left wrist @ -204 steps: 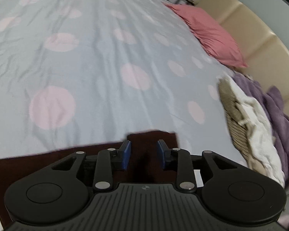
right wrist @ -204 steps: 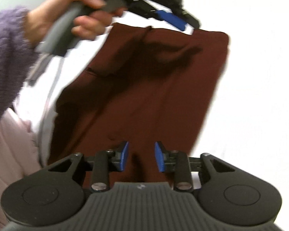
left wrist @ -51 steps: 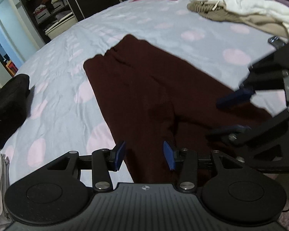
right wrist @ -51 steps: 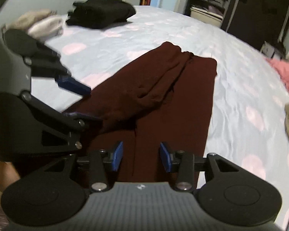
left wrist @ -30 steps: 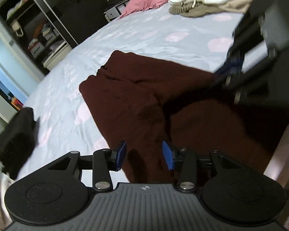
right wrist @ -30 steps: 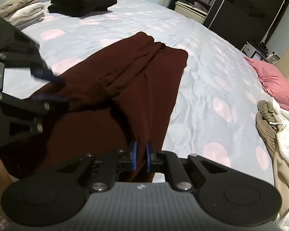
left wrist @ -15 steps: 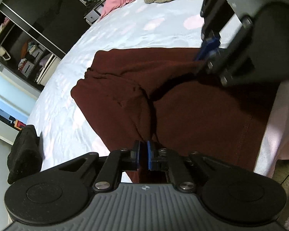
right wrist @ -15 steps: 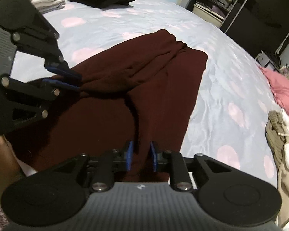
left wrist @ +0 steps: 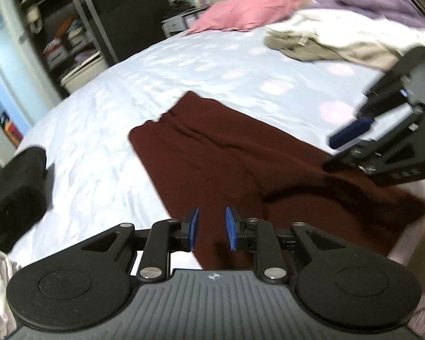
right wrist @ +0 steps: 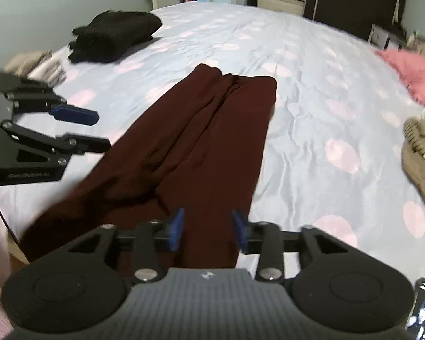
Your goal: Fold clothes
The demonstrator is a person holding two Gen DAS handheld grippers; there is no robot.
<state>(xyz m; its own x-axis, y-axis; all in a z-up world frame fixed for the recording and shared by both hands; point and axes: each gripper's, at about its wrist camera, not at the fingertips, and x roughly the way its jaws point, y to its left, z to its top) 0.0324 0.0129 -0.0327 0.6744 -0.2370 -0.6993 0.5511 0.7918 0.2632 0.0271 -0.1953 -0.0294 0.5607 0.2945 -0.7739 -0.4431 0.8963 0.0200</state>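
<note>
The dark red trousers (right wrist: 201,147) lie lengthwise on the bed (right wrist: 311,90), legs together; both grippers hover at the near end, left gripper (left wrist: 211,232) and right gripper (right wrist: 208,232) with jaws opening, nothing between them; next comes regripping this end to fold; blur hides the near hem.

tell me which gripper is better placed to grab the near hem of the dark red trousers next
Right, marginally. The right gripper hangs over the near end of the dark red trousers, jaws opening wider and empty. The left gripper sits at their outer edge, also opening.
</note>
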